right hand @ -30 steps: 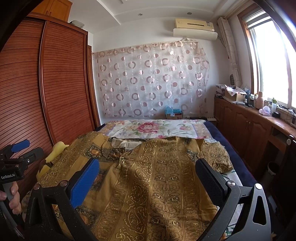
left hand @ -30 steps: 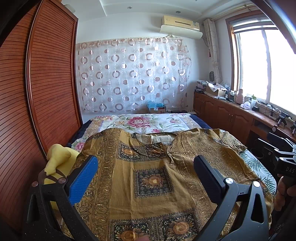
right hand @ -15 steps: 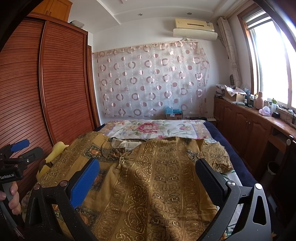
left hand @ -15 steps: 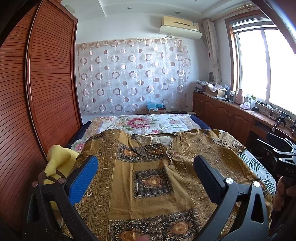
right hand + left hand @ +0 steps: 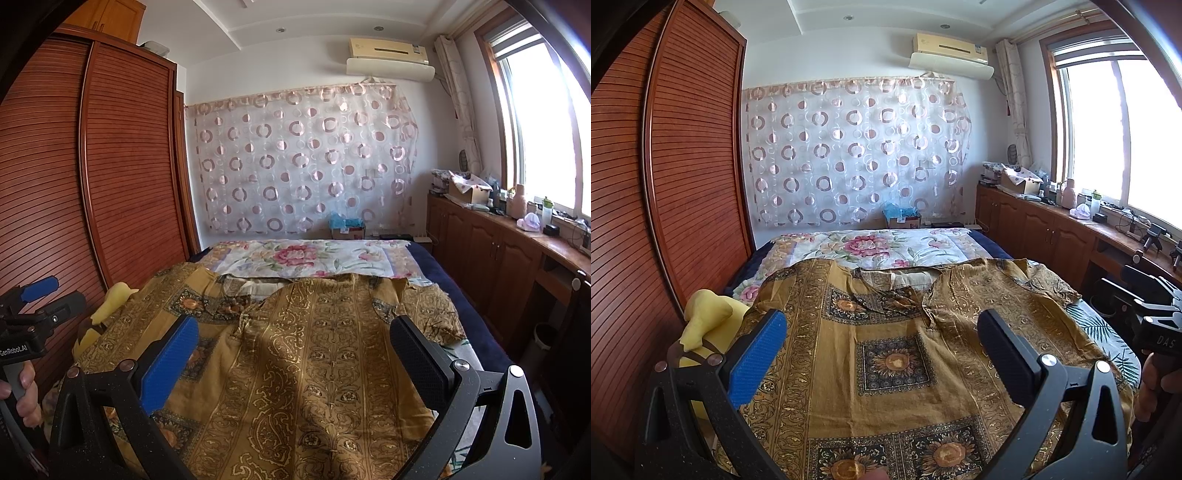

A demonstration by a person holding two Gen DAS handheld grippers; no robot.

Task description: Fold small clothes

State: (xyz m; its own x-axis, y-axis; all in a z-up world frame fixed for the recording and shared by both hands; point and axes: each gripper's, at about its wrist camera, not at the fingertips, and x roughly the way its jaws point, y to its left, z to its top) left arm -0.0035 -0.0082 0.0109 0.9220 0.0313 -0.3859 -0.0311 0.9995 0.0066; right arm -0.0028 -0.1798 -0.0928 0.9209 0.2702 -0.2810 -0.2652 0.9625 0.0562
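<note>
A brown and gold patterned garment (image 5: 897, 354) lies spread flat across the bed, neckline towards the far end; in the right wrist view the garment (image 5: 332, 362) fills the near bed, a short sleeve at its right. My left gripper (image 5: 882, 343) hovers above its left half, open, nothing between its fingers. Over the right half my right gripper (image 5: 295, 354) is open and empty too. Each view shows the other gripper's handle held by a hand at its edge.
A floral bedsheet (image 5: 871, 247) covers the far bed. A yellow soft toy (image 5: 701, 325) sits at the bed's left edge beside the slatted wooden wardrobe (image 5: 665, 206). Wooden cabinets (image 5: 498, 258) with clutter run under the window on the right.
</note>
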